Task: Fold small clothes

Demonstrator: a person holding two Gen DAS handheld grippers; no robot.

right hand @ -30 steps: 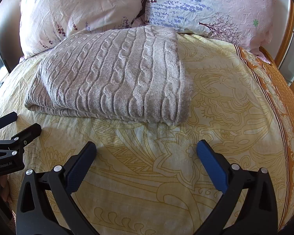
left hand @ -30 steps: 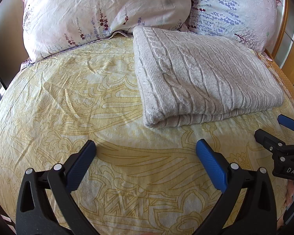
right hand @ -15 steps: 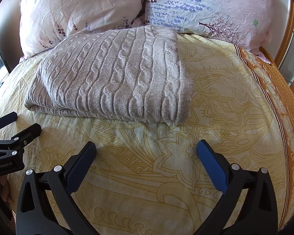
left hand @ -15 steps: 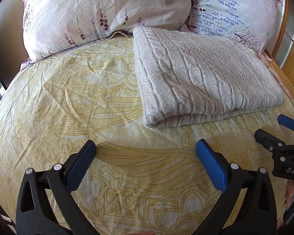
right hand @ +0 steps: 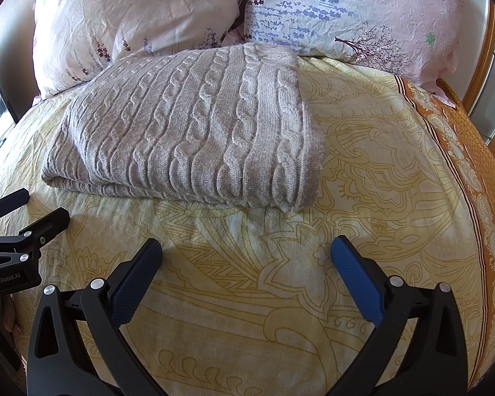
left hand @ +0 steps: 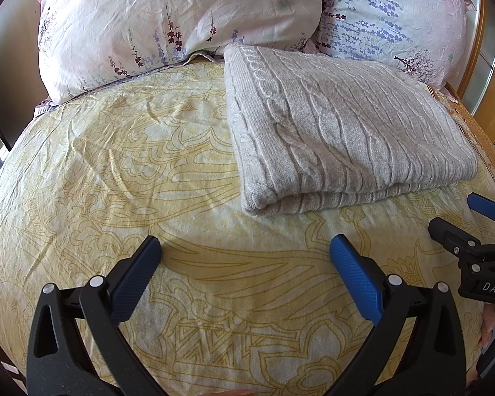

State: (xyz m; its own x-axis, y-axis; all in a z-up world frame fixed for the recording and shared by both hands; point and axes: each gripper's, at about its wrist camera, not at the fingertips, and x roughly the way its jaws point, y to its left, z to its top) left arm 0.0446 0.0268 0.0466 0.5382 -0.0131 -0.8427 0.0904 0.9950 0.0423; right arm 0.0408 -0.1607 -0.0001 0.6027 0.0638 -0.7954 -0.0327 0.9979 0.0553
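Note:
A grey cable-knit sweater (left hand: 343, 125) lies folded into a flat rectangle on the yellow patterned bedsheet (left hand: 115, 171), its folded edge facing me. It also shows in the right wrist view (right hand: 188, 135). My left gripper (left hand: 244, 257) is open and empty, low over the sheet a short way in front of the sweater's near left corner. My right gripper (right hand: 246, 257) is open and empty, in front of the sweater's near right corner. Each gripper also shows at the edge of the other's view, the right one (left hand: 458, 217) and the left one (right hand: 29, 211).
Two floral pillows (left hand: 181, 16) (left hand: 392, 16) lie at the head of the bed behind the sweater. A wooden bed frame (left hand: 491, 76) runs along the right side. An orange patterned border (right hand: 472, 151) edges the sheet on the right.

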